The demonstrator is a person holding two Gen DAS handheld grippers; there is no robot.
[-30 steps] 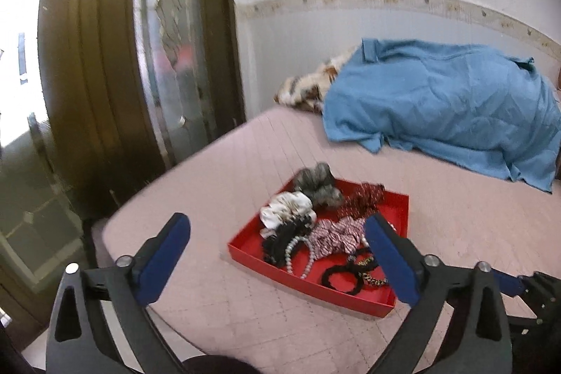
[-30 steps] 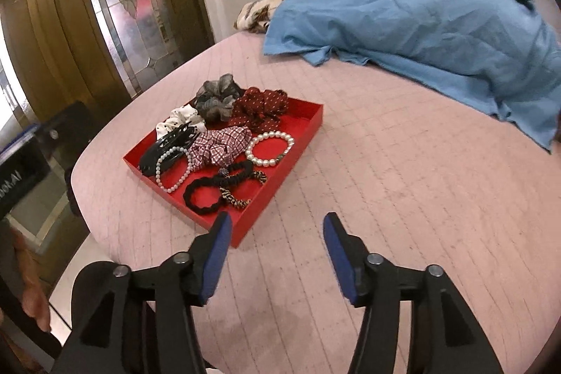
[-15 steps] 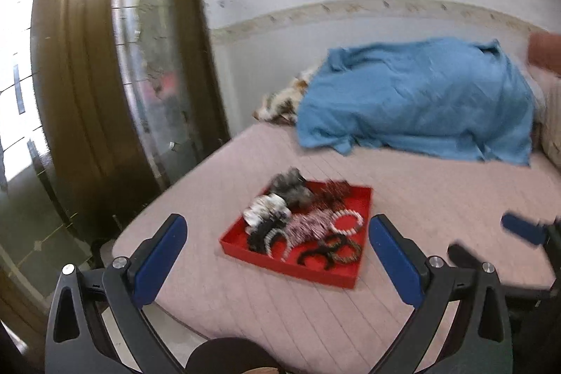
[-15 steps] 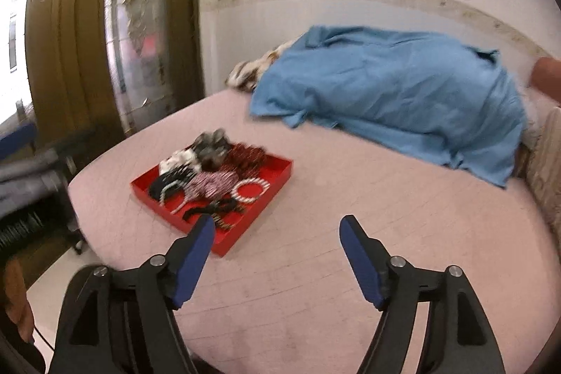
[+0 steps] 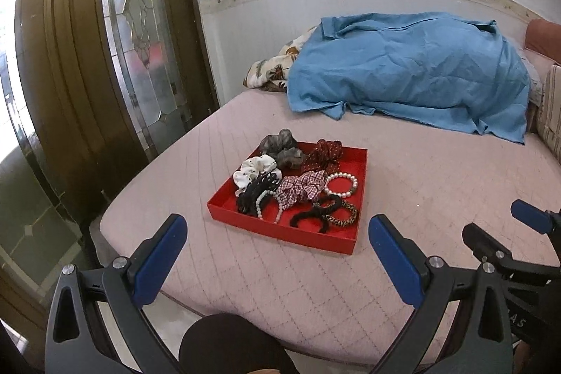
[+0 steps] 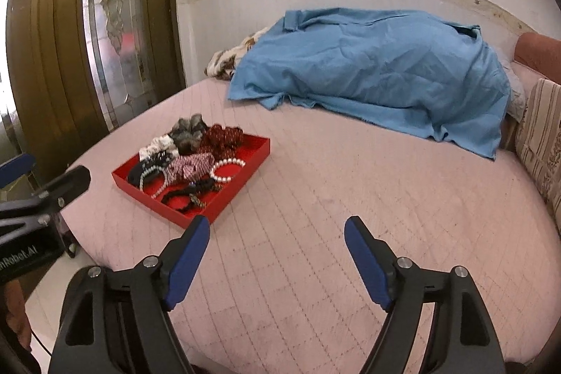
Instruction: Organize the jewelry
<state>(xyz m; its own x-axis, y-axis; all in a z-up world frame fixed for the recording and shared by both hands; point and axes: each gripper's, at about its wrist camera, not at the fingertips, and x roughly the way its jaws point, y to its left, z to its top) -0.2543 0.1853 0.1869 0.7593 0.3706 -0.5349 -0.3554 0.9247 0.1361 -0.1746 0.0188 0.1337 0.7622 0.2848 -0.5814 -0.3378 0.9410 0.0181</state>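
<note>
Pink quilted mattress [image 5: 420, 184] fills both views, and nearest the cameras both tools hang over its near edge: the left gripper [image 5: 277, 244] with its fingers spread wide and holding nothing, the right gripper [image 6: 277, 244] likewise parted and empty. Beyond the left fingers, well apart from them and roughly centred between, sits the red tray [image 5: 280, 232], already holding the jewelry: a pearl bracelet [image 5: 340, 184], a looser pearl strand [image 5: 261, 204], black and leopard bands, soft scrunchies. All look light; beads are slick and round, so pinching across a strand should serve better than squeezing one bead. Farther back lies a blue sheet [image 5: 406, 76].
</note>
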